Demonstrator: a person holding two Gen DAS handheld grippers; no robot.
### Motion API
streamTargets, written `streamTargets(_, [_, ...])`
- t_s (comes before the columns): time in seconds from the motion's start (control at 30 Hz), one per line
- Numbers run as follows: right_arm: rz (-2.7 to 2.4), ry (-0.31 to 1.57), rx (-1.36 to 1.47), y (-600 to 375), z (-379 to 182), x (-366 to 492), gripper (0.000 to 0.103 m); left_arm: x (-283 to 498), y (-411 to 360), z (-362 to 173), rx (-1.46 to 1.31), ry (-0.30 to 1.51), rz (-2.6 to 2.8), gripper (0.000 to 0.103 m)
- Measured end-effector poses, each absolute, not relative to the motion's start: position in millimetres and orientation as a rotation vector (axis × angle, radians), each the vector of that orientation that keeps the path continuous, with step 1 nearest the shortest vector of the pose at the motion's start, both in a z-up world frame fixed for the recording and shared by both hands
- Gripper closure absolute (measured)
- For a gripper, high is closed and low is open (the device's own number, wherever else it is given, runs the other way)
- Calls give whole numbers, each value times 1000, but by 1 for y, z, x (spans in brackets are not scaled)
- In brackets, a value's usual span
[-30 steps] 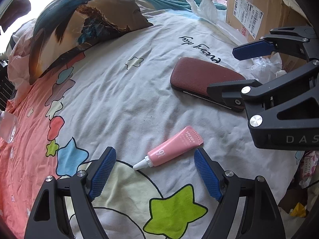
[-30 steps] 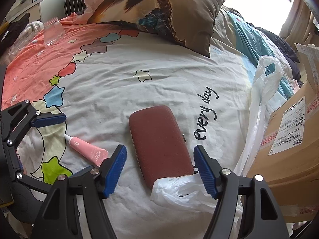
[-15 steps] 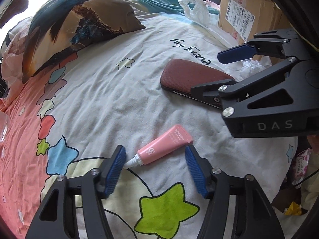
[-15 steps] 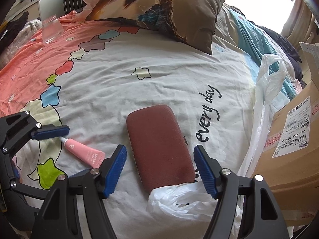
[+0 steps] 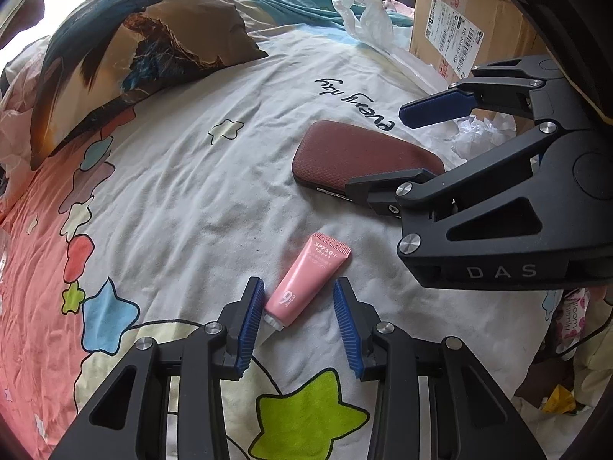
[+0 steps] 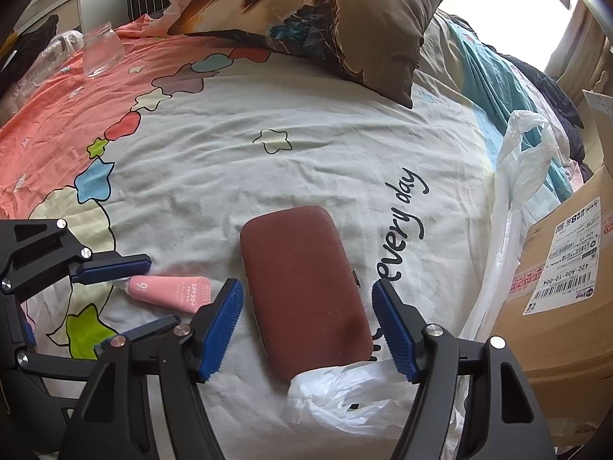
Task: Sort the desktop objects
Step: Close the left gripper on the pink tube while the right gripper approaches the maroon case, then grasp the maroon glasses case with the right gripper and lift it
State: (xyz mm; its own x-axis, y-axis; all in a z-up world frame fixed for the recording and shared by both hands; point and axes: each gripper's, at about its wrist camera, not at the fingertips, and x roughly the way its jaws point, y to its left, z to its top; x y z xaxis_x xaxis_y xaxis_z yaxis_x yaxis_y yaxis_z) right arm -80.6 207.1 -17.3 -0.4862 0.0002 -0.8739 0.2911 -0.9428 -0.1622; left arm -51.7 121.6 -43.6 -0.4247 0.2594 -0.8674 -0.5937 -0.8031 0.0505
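Could slip: left gripper point(image 5: 299, 314) straddles pink tube point(image 5: 308, 281) near its cap end, jaws apart, not yet pinching, so might squirt out sideways on soft, wrinkly bedsheet point(image 5: 184, 199). Right gripper point(image 6: 308, 326) open too, 1 finger on each side of red case point(image 6: 302, 287), nothing gripped. Might snag white plastic bag point(image 6: 345, 395) just below. Messy bedroom: pillow point(image 6: 325, 27), cardboard box point(image 6: 567, 291), glass jar point(image 6: 101, 53).

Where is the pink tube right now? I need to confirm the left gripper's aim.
In the left wrist view, the pink tube lies on the bedsheet between the open left gripper fingers, nearer than the maroon case.
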Motion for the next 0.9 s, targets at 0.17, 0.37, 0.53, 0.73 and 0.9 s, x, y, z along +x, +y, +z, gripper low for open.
streamTargets(0.17, [-2523, 455, 1494, 209, -18, -79, 37, -53, 129, -43, -1263, 491, 2246, 51])
streamTargets(0.37, [-2524, 430, 1503, 216, -18, -77, 37, -52, 131, -44, -1266, 482, 2241, 59])
streamTargets(0.53, [-2504, 431, 1495, 215, -19, -80, 37, -48, 124, -42, -1291, 469, 2209, 84])
streamTargets(0.73, [-2460, 429, 1492, 210, -22, -88, 37, -52, 110, -40, -1334, 372, 2206, 84])
streamTargets(0.9, [-2438, 473, 1507, 204, -28, -94, 37, -51, 101, -35, -1338, 344, 2221, 84])
